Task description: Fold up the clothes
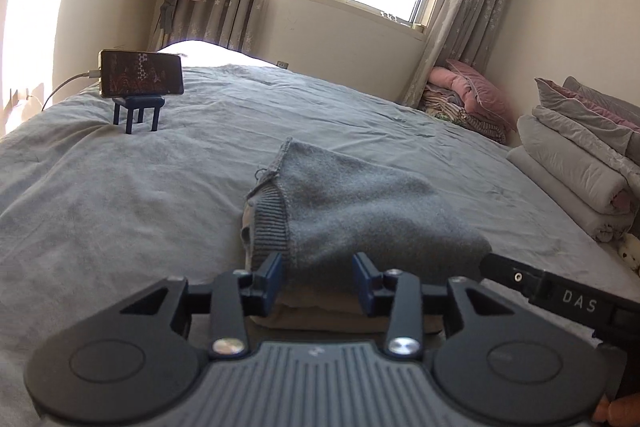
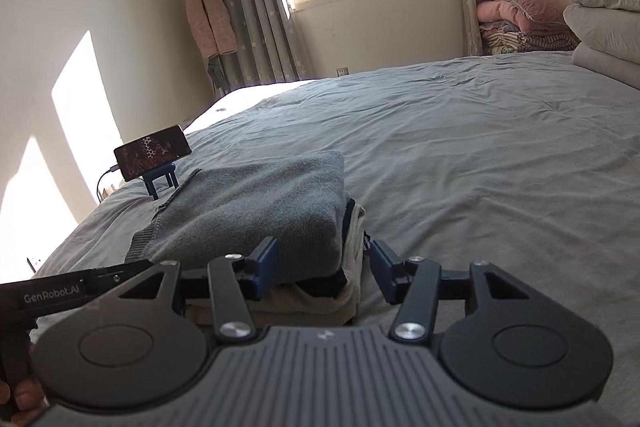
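A folded grey knit sweater (image 1: 352,211) lies on top of a small stack of folded clothes, with a beige garment (image 1: 340,319) under it, on the grey bed. My left gripper (image 1: 318,279) is open, its blue pads at the near edge of the stack, holding nothing. In the right wrist view the same sweater (image 2: 256,211) tops the stack, with dark and cream layers (image 2: 352,251) below. My right gripper (image 2: 324,267) is open at the stack's near right corner. Each gripper shows at the edge of the other's view.
A phone on a small blue stand (image 1: 140,79) sits at the bed's far left with a cable. Folded grey quilts (image 1: 580,163) and pink bedding (image 1: 468,99) are piled at the right. The grey bedsheet (image 2: 480,155) spreads wide beyond the stack.
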Demonstrator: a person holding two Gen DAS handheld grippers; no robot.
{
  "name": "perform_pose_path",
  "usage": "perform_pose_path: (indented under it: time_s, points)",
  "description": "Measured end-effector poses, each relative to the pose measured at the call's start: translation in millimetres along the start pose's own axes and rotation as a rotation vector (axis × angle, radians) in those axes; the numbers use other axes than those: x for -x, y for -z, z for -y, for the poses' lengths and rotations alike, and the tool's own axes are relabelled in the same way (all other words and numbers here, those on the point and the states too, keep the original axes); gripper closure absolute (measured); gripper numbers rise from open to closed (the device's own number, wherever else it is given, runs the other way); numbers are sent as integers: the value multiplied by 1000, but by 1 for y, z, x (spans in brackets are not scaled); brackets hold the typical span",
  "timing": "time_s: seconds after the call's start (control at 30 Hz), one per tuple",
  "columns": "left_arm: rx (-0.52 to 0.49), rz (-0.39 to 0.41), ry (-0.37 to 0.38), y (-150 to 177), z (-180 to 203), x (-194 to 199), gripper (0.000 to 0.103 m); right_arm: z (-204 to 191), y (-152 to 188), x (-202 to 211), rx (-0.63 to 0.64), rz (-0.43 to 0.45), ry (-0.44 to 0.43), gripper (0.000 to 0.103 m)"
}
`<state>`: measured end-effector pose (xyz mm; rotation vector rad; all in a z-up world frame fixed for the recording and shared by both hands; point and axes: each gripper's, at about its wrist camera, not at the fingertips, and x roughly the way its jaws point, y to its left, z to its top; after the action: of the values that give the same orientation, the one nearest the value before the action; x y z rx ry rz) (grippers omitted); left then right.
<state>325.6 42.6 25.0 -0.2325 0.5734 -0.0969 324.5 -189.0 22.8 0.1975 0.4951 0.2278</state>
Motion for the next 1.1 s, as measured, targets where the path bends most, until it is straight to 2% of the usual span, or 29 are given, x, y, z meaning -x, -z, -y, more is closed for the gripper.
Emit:
perform_pose_path:
  time_s: [0.07, 0.13, 0.17, 0.2, 0.23, 0.3, 0.33, 0.4, 0.47, 0.6, 0.7, 0.8, 0.97, 1.1]
  points:
    - [-18, -39, -51, 4, 6, 7, 51, -3, 0, 6, 14, -44, 21, 41]
    - [-42, -74, -87, 8, 11, 14, 38, -7, 2, 12, 27, -69, 52, 35]
    - [-55, -90, -105, 9, 13, 17, 34, -8, 3, 14, 34, -87, 68, 27]
    - [-64, -107, -123, 10, 16, 21, 25, -8, 5, 17, 37, -105, 81, 17]
    - [-65, -114, -133, 11, 18, 25, 15, -10, 6, 20, 36, -125, 98, 13]
    - [-65, -127, -150, 12, 22, 33, 5, -13, 11, 26, 28, -148, 117, 0]
    - [-65, -129, -159, 11, 24, 37, 1, -16, 12, 29, 28, -160, 126, 0]
    - [-79, -111, -187, 11, 29, 47, 1, -18, 13, 35, 11, -176, 144, 0]
    - [-93, -133, -227, 12, 33, 50, 1, -20, 16, 42, -3, -184, 140, 0]
    - [-126, -181, -204, 24, 33, 51, 1, -28, 25, 56, 25, -170, 166, 0]
    - [-193, -215, -239, 33, 39, 46, 1, -33, 31, 55, 60, -183, 221, 0]
    - [-182, -219, -267, 34, 41, 45, 1, -31, 30, 53, 58, -195, 217, 0]
    - [-196, -243, -238, 38, 44, 38, 1, -29, 28, 56, 88, -185, 230, 0]
    - [-218, -240, -272, 44, 47, 32, 1, -31, 31, 54, 113, -186, 263, 0]
